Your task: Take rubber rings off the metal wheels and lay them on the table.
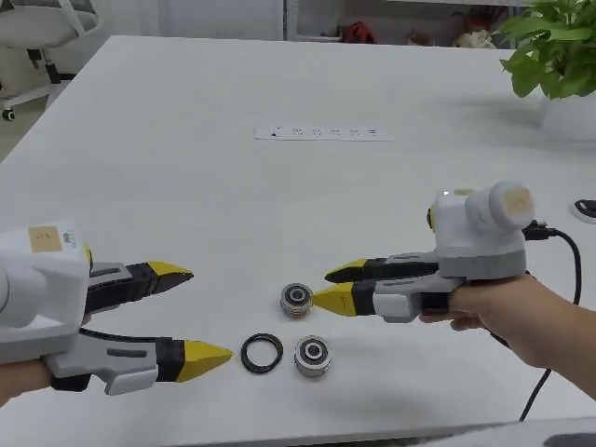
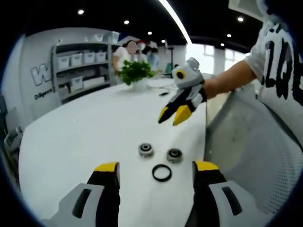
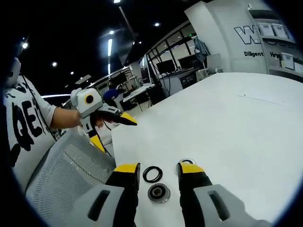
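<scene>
The far wheel (image 1: 296,298) lies flat on the table (image 1: 279,205), hole up, just off the tips of my right claw (image 1: 328,286), which is slightly open and empty. My left claw (image 1: 196,314) gapes wide, empty, farther off, facing the loose ring (image 1: 262,353) and near wheel (image 1: 312,356). All round, so no long axis

Table (image 1: 279,205): smooth matt white top. The metal wheels (image 1: 297,299) (image 1: 312,356): bright steel, glossy rims. The loose rubber ring (image 1: 262,353): matt black. Both left gripper (image 1: 210,314) and right gripper (image 1: 320,286): matt grey-white plastic, smooth yellow tips. Chair (image 3: 61,175): grey mesh.
</scene>
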A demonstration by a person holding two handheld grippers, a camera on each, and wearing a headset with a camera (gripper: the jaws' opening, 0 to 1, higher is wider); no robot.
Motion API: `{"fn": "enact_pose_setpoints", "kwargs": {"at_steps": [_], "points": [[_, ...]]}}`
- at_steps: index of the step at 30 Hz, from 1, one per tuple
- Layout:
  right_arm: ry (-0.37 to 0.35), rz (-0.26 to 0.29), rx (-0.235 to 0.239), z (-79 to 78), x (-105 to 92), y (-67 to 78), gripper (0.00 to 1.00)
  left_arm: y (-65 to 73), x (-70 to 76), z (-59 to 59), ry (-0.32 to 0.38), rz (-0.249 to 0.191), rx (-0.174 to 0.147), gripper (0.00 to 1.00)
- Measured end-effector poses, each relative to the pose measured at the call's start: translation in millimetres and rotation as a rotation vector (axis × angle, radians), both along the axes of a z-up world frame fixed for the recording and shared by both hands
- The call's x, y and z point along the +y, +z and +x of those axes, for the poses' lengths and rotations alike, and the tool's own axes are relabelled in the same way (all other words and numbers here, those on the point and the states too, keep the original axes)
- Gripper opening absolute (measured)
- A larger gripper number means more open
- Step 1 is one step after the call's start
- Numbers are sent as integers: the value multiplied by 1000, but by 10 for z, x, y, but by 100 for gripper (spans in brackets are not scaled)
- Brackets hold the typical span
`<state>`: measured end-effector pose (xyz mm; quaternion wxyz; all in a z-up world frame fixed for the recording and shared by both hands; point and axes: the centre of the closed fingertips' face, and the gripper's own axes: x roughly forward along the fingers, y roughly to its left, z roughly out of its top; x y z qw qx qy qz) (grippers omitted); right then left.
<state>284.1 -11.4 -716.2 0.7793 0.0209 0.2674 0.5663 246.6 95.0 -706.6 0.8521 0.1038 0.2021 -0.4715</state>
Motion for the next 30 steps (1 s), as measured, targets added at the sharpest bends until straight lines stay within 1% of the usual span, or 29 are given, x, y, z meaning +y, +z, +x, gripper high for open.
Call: {"fn": "enact_pose_setpoints", "kwargs": {"at_steps": [8,10,15,18,20,30], "points": [[-8,-33,-63,-42,-243,55,38,72,3,-20,10,6,-17,66],[-9,-44,-86,-68,-296,61,41,86,9,-21,17,7,-26,67],[-3,-79,-129,-142,-382,32,45,93,34,-41,35,3,-24,67],[7,-123,-190,-167,-452,10,44,92,66,-55,50,4,-28,68],[20,-155,-219,-212,-496,-24,45,78,93,-66,59,20,-38,69],[6,-202,-246,-241,-699,-121,48,85,157,-143,100,10,-37,69]]}}
